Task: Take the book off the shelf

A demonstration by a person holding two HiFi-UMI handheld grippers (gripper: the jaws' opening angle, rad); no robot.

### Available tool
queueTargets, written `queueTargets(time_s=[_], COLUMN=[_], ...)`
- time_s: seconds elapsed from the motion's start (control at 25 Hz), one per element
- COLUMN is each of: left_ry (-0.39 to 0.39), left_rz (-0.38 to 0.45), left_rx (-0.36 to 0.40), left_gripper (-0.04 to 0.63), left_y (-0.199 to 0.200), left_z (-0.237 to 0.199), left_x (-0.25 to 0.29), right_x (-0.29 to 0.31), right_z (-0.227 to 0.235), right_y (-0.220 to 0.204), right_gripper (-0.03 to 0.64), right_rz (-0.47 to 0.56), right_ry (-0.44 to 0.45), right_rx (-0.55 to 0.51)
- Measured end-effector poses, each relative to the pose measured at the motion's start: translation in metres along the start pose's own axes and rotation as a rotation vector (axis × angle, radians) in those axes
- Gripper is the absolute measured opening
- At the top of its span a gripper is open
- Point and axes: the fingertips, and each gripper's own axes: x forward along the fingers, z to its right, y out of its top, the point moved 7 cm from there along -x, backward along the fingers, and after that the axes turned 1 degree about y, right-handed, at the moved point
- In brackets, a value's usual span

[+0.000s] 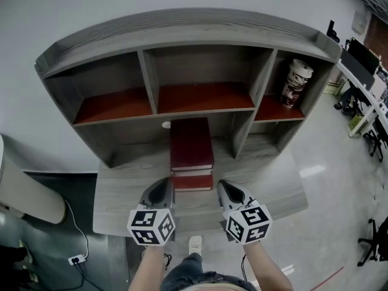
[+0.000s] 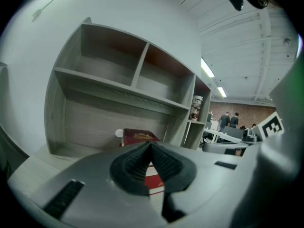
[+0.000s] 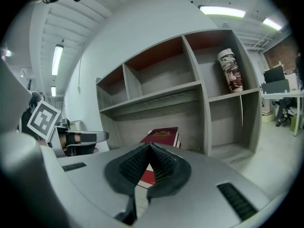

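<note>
From the head view, a grey shelf (image 1: pixel 91 53) stands on a desk (image 1: pixel 121 205) against the wall. The dark red book (image 1: pixel 191 143) lies flat on top of other red books (image 1: pixel 193 182) in the low middle bay, its front end sticking out onto the desk. The left gripper (image 1: pixel 162 190) and the right gripper (image 1: pixel 227 191) sit just in front of the pile, one at each side, touching nothing. A tall printed cup (image 1: pixel 297 82) stands in the right-hand compartment.

In the left gripper view, the left gripper (image 2: pixel 151 146) has its jaws pressed together with nothing between them. The book (image 2: pixel 138 137) lies beyond the tips, and people (image 2: pixel 230 120) stand far off.

In the right gripper view, the right gripper (image 3: pixel 149 147) is likewise closed and empty. The book (image 3: pixel 164 133) lies ahead, apart from the tips.
</note>
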Motion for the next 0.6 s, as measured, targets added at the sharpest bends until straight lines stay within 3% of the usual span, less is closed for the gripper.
queueTargets(time_s=[0.6], left_ry=[-0.046], left_rz=[-0.08], left_rx=[-0.001], left_gripper=[0.012], left_y=[0.021], left_z=[-0.056], left_x=[0.078], right_x=[0.079], right_z=[0.029], right_y=[0.021], right_gripper=[-0.002], right_rz=[-0.033], right_ry=[-0.06], right_rx=[0.06])
